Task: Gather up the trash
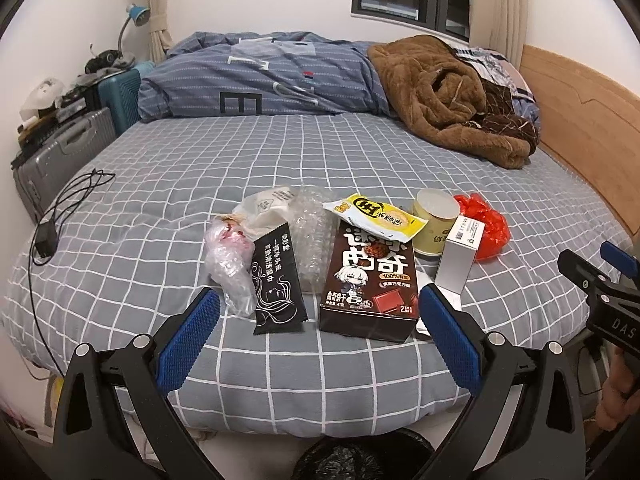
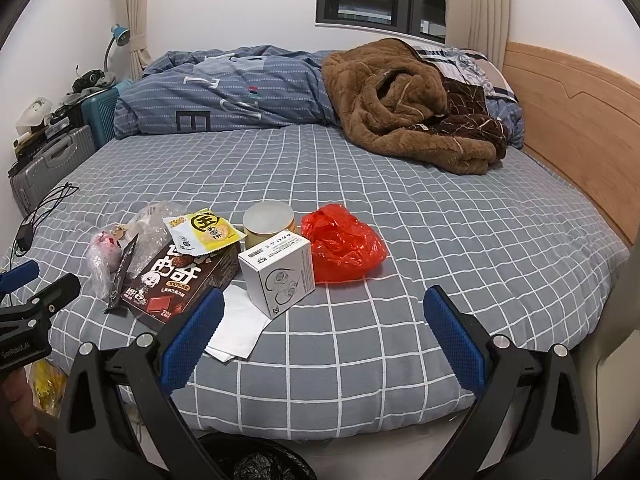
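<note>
So I've got both grippers hovering at the near edge of the bed [image 1: 280,160], over the grey checked sheet, and neither has anything in it: my left gripper [image 1: 320,332] is spread wide open with the blue pads well apart, and my right gripper [image 2: 324,332] is just as wide open and empty. All the trash sits in one cluster near the front of the mattress. From the left wrist camera the dark brown cookie box [image 1: 370,280] is dead ahead between my fingers, with a yellow snack wrapper [image 1: 376,216] lying across its far end. Just left of it is a wad of bubble wrap [image 1: 314,236], then a black wipe sachet [image 1: 278,280] and a crumpled clear plastic bag [image 1: 228,264] touching it, with a white crumpled bag [image 1: 266,208] behind. On the other side there's a pale yellow cup [image 2: 269,224], a white earphone box [image 2: 278,272] standing beside it, a red plastic bag [image 2: 344,248] just right of that, and a white paper sheet [image 2: 240,328] lying flat right by my right gripper's left finger. A black-lined trash bin [image 2: 256,460] sits on the floor below the bed edge. Further back a brown fleece blanket [image 2: 408,108] is heaped by the headboard.
</note>
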The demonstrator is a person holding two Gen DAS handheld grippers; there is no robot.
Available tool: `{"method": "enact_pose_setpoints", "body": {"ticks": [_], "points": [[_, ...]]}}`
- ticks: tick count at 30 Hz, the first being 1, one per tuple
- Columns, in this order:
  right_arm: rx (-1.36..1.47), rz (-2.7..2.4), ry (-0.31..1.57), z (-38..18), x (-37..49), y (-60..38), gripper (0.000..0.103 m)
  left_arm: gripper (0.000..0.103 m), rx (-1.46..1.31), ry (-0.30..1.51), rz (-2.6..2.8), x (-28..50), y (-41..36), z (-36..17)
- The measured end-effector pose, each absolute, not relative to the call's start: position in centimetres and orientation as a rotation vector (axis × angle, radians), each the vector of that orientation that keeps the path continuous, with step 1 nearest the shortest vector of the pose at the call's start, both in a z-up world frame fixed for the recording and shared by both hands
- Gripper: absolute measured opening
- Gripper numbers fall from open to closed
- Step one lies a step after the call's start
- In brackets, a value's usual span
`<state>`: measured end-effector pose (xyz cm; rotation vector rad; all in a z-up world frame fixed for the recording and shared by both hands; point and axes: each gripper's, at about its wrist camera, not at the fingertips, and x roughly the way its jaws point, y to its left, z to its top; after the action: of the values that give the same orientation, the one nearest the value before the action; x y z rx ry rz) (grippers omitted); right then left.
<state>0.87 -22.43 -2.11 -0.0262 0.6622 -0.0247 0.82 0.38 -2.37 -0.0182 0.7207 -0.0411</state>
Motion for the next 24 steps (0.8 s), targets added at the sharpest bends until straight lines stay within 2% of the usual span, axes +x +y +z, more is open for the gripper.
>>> {"method": "enact_pose_setpoints", "body": {"ticks": [24], "points": [[-0.015,-0.018,0.664,-1.86,0.73,-22.23,0.096,0.098,-0.008,0.72,-0.042,0.75,0.08,-2.76]]}}
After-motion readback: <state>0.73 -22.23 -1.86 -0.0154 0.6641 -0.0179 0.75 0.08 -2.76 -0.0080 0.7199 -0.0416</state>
